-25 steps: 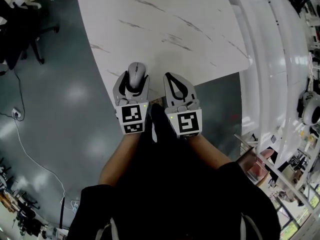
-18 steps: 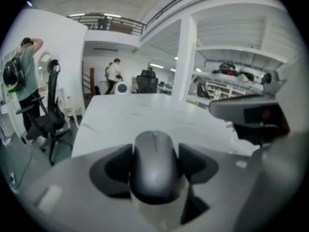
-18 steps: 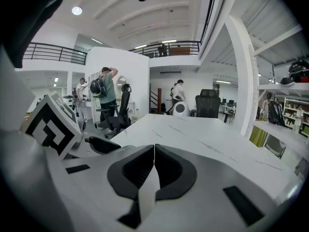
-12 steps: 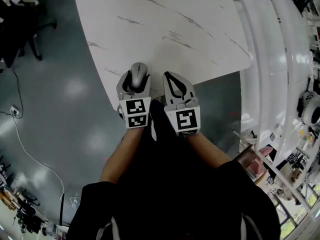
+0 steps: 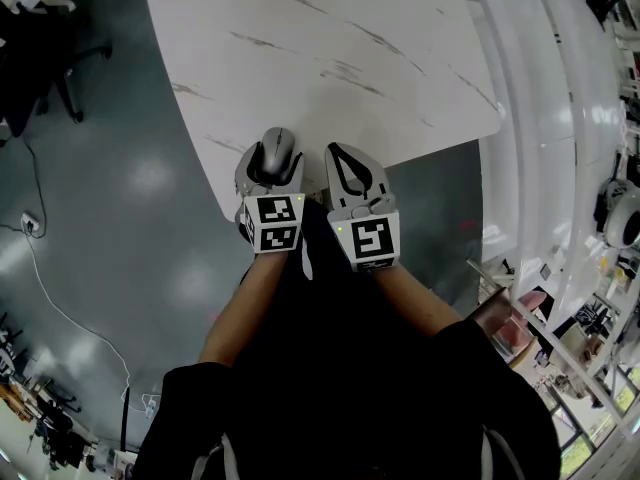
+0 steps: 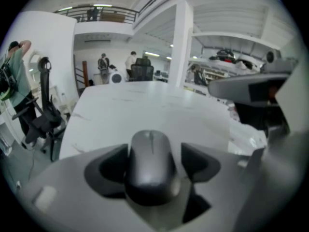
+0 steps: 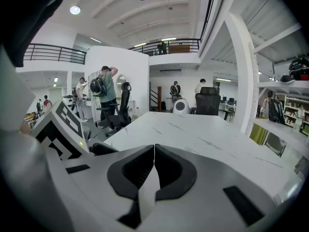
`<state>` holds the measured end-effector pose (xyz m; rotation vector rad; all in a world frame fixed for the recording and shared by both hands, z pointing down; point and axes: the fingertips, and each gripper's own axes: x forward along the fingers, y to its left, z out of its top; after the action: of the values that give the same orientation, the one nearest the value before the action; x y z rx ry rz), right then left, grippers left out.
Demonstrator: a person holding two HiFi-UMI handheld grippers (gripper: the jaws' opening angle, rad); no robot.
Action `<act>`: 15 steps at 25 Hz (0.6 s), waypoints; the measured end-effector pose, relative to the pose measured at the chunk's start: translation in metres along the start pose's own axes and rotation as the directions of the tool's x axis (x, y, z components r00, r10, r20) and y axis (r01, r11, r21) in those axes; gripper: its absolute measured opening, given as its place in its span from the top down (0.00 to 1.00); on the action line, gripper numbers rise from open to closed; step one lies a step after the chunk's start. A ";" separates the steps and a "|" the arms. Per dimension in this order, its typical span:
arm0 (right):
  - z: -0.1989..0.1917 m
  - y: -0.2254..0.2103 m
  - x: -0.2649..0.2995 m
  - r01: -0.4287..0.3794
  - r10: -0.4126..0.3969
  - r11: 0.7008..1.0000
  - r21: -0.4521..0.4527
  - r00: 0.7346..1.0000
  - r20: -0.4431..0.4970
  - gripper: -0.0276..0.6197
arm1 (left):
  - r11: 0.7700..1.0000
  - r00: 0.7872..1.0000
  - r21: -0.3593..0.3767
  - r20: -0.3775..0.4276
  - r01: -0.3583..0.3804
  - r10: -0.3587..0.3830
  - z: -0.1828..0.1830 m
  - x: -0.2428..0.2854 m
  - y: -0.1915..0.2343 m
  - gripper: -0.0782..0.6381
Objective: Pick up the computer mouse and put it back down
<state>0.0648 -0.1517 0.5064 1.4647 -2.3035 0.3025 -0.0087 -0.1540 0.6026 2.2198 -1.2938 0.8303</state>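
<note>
Two black-and-white square markers show in the head view, one on the cube of the left gripper (image 5: 270,163) and one on that of the right gripper (image 5: 337,154), both at the near edge of the marble table (image 5: 330,38). Since a second ago the left gripper has sunk and tipped further down. The computer mouse (image 5: 279,146) lies on the table between its jaws. Left gripper view: the jaws are opening, with a gap at the mouse's right side. Right gripper view: jaws together, empty.
</note>
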 end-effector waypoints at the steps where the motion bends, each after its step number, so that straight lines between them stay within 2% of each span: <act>1: 0.001 0.001 0.000 -0.001 0.001 1.000 -0.003 1.000 0.001 0.93 | 1.000 1.000 -0.003 0.003 0.007 -0.007 0.000 0.000 -0.001 0.40; 6: 0.002 0.004 -0.004 -0.004 0.004 1.000 0.002 1.000 0.000 0.93 | 1.000 1.000 -0.014 0.031 0.002 -0.002 0.004 -0.006 0.000 0.37; 11: 0.007 0.006 -0.010 0.002 -0.002 1.000 -0.004 1.000 0.013 0.93 | 0.998 0.996 0.030 0.083 -0.046 0.043 0.019 -0.022 0.008 0.38; 15: 0.022 0.009 -0.014 0.012 -0.012 1.000 -0.002 0.999 0.050 0.93 | 0.994 0.984 0.069 0.161 -0.087 0.075 0.041 -0.044 0.016 0.62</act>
<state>0.0571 -0.1450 0.4812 1.5014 -2.3325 0.2626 -0.0285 -0.1605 0.5436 2.3473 -1.4577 0.7567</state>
